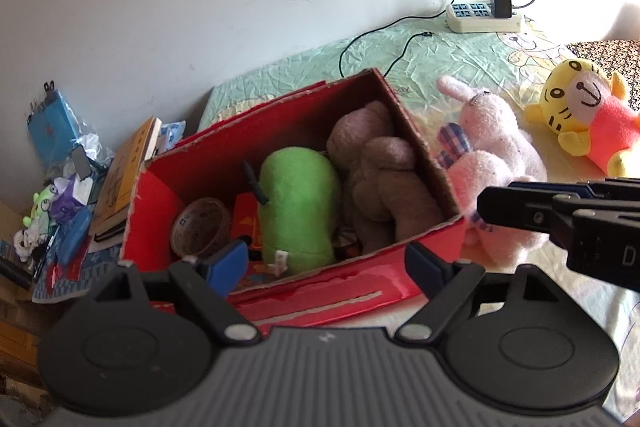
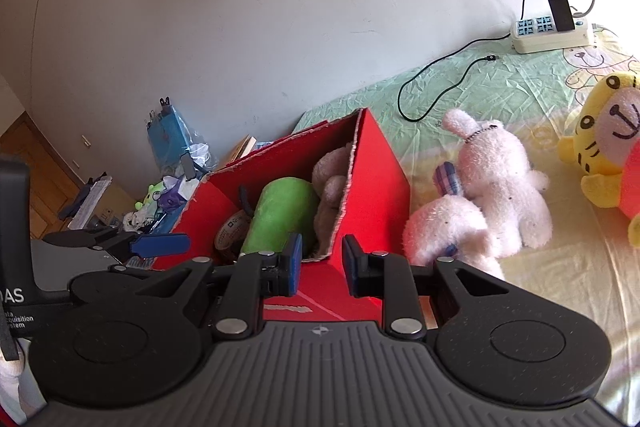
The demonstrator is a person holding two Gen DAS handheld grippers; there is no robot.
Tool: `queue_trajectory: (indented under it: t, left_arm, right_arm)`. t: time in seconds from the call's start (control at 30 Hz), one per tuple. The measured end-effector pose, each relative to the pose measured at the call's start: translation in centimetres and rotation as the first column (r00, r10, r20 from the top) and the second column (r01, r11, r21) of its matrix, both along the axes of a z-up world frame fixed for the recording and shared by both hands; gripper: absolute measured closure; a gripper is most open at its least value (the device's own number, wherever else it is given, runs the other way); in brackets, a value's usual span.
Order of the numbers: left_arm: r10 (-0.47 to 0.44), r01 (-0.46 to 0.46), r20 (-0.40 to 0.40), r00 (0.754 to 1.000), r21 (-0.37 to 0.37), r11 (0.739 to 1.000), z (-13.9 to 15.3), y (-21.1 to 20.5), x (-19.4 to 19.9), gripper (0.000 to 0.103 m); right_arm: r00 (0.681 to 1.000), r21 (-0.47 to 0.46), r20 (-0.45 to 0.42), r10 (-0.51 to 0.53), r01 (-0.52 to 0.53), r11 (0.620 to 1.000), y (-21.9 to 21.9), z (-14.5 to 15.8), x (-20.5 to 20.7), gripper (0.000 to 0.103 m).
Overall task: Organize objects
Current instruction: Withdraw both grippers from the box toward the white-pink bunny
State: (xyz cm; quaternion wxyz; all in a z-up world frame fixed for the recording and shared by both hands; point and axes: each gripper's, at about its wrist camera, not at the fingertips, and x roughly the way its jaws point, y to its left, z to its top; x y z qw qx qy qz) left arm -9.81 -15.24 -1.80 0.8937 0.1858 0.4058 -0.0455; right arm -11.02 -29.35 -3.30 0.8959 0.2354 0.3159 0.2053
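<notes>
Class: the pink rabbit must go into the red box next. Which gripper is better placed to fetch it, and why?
Probably the right gripper: the pink rabbit lies on its side of the red box, close ahead. The left gripper faces the box's contents.

Plain white wall (image 1: 240, 7), lightly scuffed, runs behind the bed (image 1: 440, 55). Bed carries a crumpled pale green and yellow sheet printed with cartoon bears. White power strip (image 1: 484, 17) lies on the sheet against the wall, black charger plugged in. Wooden door (image 2: 36, 179) at left. Strong daylight at right.
</notes>
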Motion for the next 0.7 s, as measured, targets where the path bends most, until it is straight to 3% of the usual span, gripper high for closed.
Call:
queue_trajectory:
  t: [0.4,0.7]
  left_arm:
    - [0.016,-0.016,-0.025,1.000,0.013,1.000,-0.9,-6.7,-1.3,0.016]
    - [-0.033,0.034,-0.062,0.998,0.013,0.999,-2.6,-12.8,-1.3,0.015]
  right_arm:
    - [0.999,0.012,-0.032,0.027,-0.026,1.000,-6.0,-0.9,-0.6,0.078]
    - [0.998,0.009,-0.058,-0.015,0.016,1.000,-11.4,-1.9,-1.3,0.078]
